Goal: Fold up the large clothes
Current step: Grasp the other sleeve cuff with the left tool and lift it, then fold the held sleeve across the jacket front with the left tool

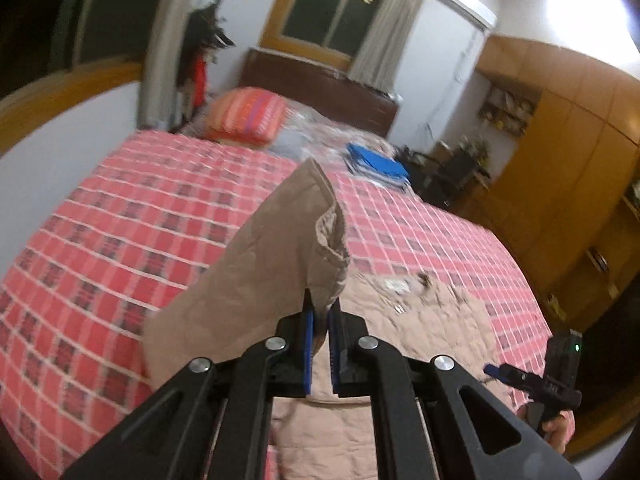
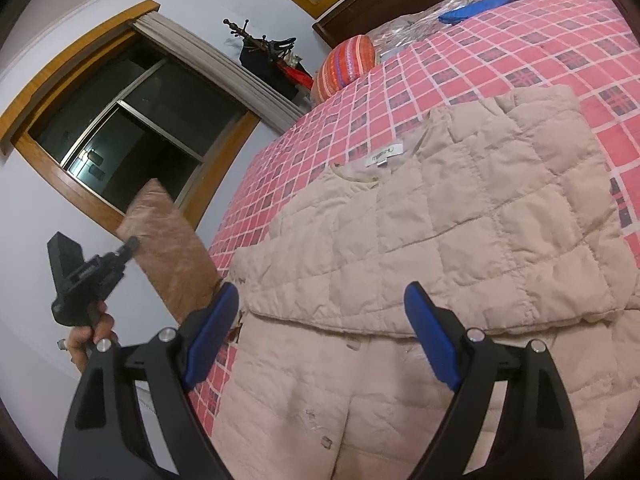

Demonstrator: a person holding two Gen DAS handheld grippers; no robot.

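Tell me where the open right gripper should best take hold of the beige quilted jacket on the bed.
Probably the folded edge of the jacket, lying just ahead of the right gripper. It forms a raised ridge across the garment, so come from above with the fingers straddling it. The left gripper holds the sleeve.

We see a beige quilted jacket [image 2: 460, 216] of soft matt cloth, stitched into puffy squares, with a small white woven label [image 2: 383, 155] at its collar. The sleeve [image 1: 256, 264] looks smoother and faintly creased. Under it lies a bedspread [image 1: 120, 216] of matt pink checked cloth. Both the left gripper [image 1: 320, 320] and the right gripper [image 2: 320, 336] are matt black plastic with shiny round metal rivets and blue ridged pads [image 2: 212, 336]. The window frame [image 2: 60, 176] and wardrobe [image 1: 560, 152] are glossy varnished wood.
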